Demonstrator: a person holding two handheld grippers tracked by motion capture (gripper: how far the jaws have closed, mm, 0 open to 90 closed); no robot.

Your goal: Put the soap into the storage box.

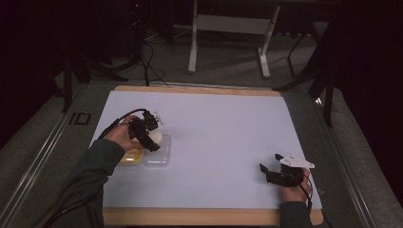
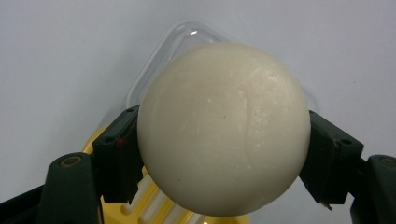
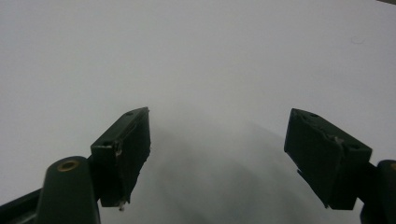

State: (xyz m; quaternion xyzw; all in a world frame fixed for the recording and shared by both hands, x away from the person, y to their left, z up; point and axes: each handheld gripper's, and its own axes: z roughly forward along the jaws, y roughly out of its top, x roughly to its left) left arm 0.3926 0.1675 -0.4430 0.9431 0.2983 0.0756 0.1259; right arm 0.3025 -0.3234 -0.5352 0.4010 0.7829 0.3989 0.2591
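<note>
Gripped between the two black jaws of the left gripper: a smooth, cream-white round ball, pressed on both flanks by the pads and lifted clear of the white table covering. Directly beneath and beyond the ball, a clear plastic tray with rounded corners, its rim showing above the ball's top edge; contents of that tray hidden behind the ball, impossible to tell. Just below the jaws and nearer the hand, a yellow ribbed plastic tray, touching or nearly touching the clear one, its grooved floor partly visible under the ball.

Seen from the high view: left gripper poised over the clear tray, ball between its jaws, yellow tray just beside on the hand's side. Well apart, near the table's front right corner, the right gripper, jaws spread wide and grasping nothing. In the right gripper view, both black pads standing far apart over bare white covering, faint shadow between them.
</note>
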